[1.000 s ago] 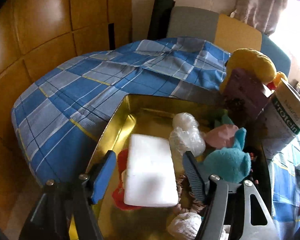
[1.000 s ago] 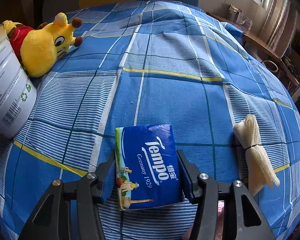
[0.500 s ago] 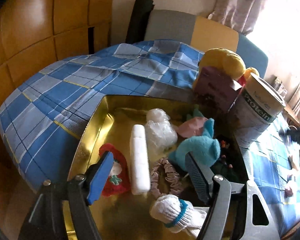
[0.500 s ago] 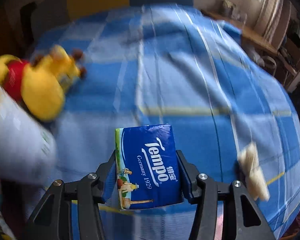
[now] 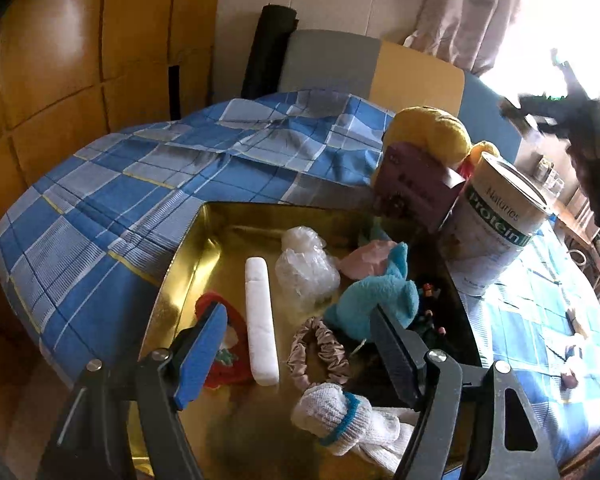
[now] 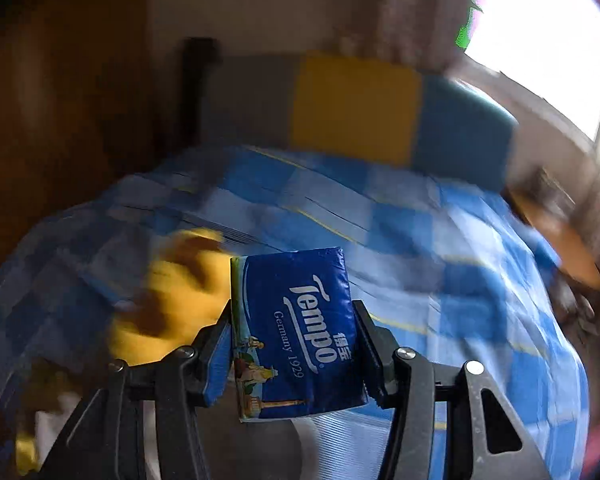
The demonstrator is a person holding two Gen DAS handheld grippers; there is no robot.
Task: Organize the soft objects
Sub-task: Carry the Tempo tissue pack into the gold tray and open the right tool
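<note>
Left tool point(image 5: 296, 354) hanging wide open and empty over gold tray point(image 5: 188, 248) on the bed, soft items already collecting inside. Right tool point(image 6: 292, 344) clamping Tempo tissue pack point(image 6: 296, 332) aloft, likely heading trayward.

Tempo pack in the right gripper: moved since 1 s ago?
Yes. The Tempo tissue pack, clamped in the right gripper, was low over the blue plaid bedspread; now it is lifted and swung left, toward the yellow plush toy.
</note>
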